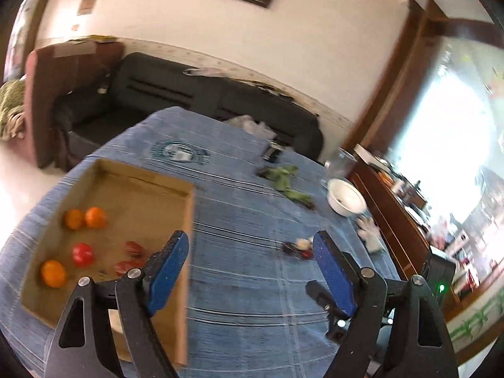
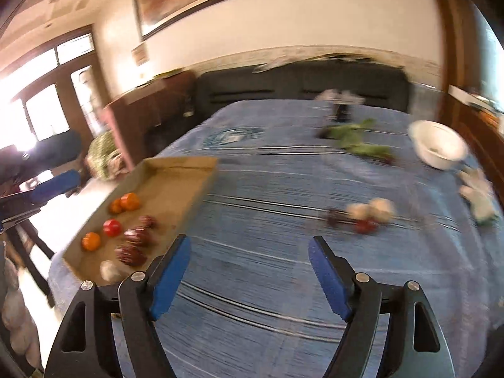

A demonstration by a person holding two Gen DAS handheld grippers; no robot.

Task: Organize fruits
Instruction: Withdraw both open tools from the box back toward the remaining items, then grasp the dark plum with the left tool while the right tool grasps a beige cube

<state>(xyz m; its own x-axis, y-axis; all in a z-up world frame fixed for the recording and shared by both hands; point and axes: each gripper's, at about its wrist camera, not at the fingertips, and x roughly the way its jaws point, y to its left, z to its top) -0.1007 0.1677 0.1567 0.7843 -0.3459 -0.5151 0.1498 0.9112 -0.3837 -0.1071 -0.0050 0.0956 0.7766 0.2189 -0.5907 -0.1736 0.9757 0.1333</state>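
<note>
Your left gripper point(image 1: 250, 249) has its blue pads spread wide w/ nothing between them, over the blue striped cloth point(image 1: 245, 283), just right of the cardboard tray point(image 1: 189, 220). Your right gripper point(image 2: 249, 253) is the same: fingers apart, empty, above bare cloth.

Fruit in the tray, left wrist view: three oranges point(image 1: 95, 217), one red tomato-like fruit point(image 1: 82, 254), plus dark red pieces point(image 1: 134, 249) near the tray's right wall, too blurred to name. Right wrist view also shows a pale round item point(image 2: 108, 269) at the tray's near corner.

Still loose on the cloth, well right of the tray: a small cluster of pale, dark and red bits point(image 2: 367, 215). Farther back lie leafy greens point(image 2: 356, 138) and a white bowl point(image 2: 438, 145), w/ a white crumpled thing point(image 2: 477, 195) near the bowl.

Writing: a round teal print on the cloth point(image 1: 179, 152) and a small paper on the wall point(image 1: 86, 3), both unreadable. Both views are motion-blurred.
</note>
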